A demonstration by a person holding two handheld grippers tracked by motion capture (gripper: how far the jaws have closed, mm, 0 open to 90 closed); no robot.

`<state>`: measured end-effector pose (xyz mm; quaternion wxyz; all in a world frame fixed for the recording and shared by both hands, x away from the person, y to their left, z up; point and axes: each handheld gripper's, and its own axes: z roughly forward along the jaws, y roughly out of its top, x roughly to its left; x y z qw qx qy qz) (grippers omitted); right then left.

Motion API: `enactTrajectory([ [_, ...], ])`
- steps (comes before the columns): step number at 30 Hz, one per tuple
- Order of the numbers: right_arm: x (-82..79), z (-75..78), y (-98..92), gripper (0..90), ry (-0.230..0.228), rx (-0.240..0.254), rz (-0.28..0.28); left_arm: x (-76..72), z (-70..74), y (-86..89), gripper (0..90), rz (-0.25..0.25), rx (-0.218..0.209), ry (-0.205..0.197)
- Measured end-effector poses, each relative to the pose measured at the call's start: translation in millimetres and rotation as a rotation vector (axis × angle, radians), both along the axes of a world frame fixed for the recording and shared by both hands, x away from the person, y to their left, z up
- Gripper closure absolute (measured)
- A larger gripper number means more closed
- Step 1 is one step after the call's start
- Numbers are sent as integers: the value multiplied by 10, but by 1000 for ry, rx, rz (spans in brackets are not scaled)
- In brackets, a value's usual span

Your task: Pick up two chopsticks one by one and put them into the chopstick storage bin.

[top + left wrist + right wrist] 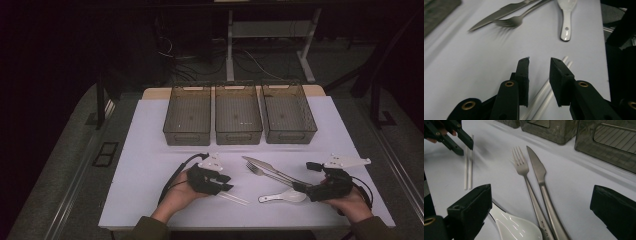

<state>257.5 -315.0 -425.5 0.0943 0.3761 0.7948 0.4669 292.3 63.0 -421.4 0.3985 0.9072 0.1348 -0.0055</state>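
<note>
My left gripper stands with its jaws partly open, nothing pinched; the pair of thin white plastic chopsticks lies on the white table sheet under the gap, running toward one o'clock. If I close while tilted, one stick may roll free, I think. My right gripper gapes wide over the steel fork, steel knife and white ceramic spoon. Three grey mesh bins wait at twelve o'clock.
</note>
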Motion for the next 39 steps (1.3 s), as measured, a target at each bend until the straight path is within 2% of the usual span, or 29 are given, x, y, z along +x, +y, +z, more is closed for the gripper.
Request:
enactTrajectory([
  [5, 2, -2, 5, 39, 3, -2, -1, -66, -45, -226, 680, -57, 0, 13],
  [9, 3, -4, 3, 39, 4, -3, 1, -130, -82, -420, 694, -108, 20, 10],
  [10, 4, -4, 4, 39, 4, -4, 2, -130, -82, -420, 698, -108, 20, 10],
  [14, 3, -4, 4, 39, 4, -2, 2, -151, -122, -550, 718, -148, 43, -7],
  [15, 2, -2, 1, 39, 6, 1, 0, -161, -137, -593, 735, -160, 62, -12],
  [27, 2, -1, 0, 39, 5, 1, 1, -171, -206, -659, 798, -167, 104, -26],
  [32, 2, -1, -1, 39, 3, 2, 2, -182, -212, -663, 847, -172, 106, -40],
  [39, 3, 0, -1, 39, 3, 3, 2, -171, -213, -663, 857, -183, 105, -55],
])
